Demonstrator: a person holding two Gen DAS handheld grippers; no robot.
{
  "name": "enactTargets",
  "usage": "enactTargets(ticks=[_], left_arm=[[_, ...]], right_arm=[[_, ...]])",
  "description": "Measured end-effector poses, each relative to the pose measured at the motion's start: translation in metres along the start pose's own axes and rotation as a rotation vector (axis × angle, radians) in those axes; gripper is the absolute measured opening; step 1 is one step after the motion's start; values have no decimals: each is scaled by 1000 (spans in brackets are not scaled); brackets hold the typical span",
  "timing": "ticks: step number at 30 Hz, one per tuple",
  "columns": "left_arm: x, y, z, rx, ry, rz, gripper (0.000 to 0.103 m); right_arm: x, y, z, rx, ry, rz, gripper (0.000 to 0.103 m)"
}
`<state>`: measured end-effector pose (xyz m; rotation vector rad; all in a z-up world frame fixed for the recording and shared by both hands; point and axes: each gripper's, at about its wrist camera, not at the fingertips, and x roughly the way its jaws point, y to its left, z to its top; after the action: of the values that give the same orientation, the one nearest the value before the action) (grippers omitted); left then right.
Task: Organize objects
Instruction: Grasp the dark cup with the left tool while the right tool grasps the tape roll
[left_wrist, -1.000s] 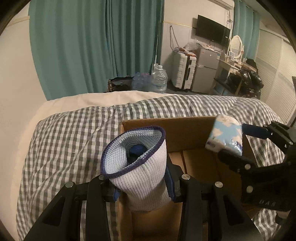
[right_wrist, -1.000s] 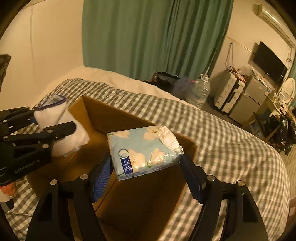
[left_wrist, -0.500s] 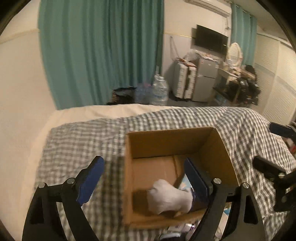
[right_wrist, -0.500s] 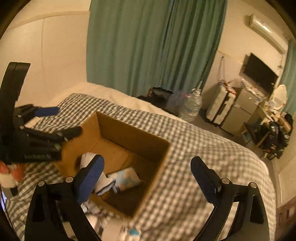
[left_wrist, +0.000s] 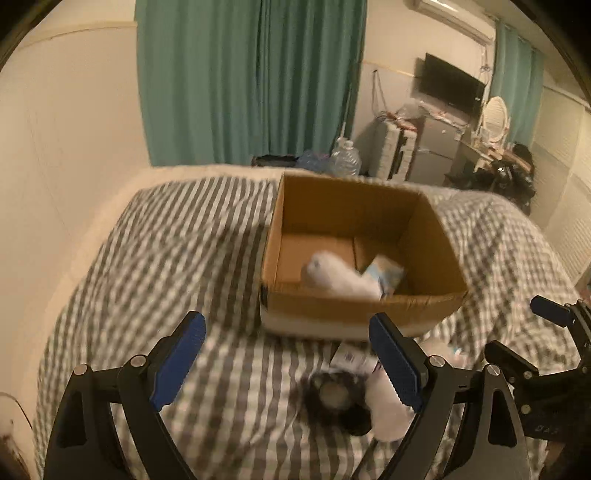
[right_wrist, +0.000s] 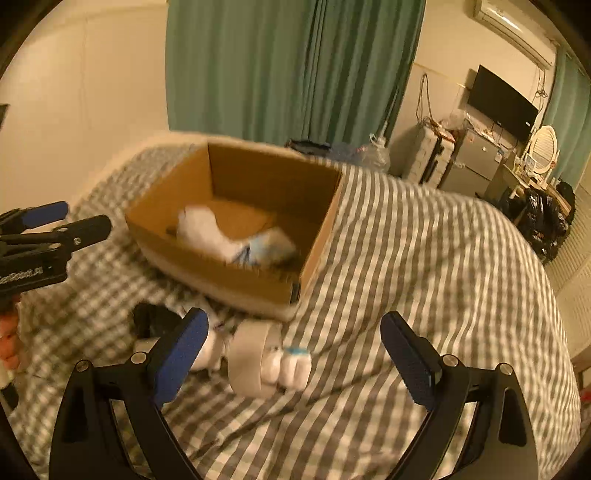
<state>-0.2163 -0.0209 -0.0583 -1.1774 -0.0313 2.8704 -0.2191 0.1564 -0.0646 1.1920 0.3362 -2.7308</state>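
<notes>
Left tongs (left_wrist: 286, 363) apart, empty, above the bed (left_wrist: 166, 258); right tongs (right_wrist: 295, 354) likewise apart and empty. Cardboard box (right_wrist: 229, 275) sits toward the bed's far edge and holds a white sock (right_wrist: 201, 230) and a blue tissue pack (right_wrist: 267, 245). Judged partly done: on the cover just beside the box's near wall lie a dark item (left_wrist: 334, 400), a white roll (right_wrist: 251, 360) and small white packs (right_wrist: 293, 367), all blurred. Nothing blocks the box opening.
</notes>
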Motion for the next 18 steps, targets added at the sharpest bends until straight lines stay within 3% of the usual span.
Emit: enactTargets(ticks=[3, 8, 14, 15, 18], left_arm=[[20, -4, -16, 36, 55, 55, 93], [47, -1, -34, 38, 135, 54, 93], [67, -6, -46, 58, 210, 50, 93], [68, -8, -48, 66, 216, 45, 93], [65, -14, -51, 87, 205, 24, 93]], right_arm=[[23, 7, -13, -19, 39, -33, 95], [57, 13, -30, -19, 112, -19, 92], [73, 16, -41, -25, 150, 7, 54], [72, 16, -42, -22, 146, 8, 44], [64, 10, -42, 0, 119, 7, 29]])
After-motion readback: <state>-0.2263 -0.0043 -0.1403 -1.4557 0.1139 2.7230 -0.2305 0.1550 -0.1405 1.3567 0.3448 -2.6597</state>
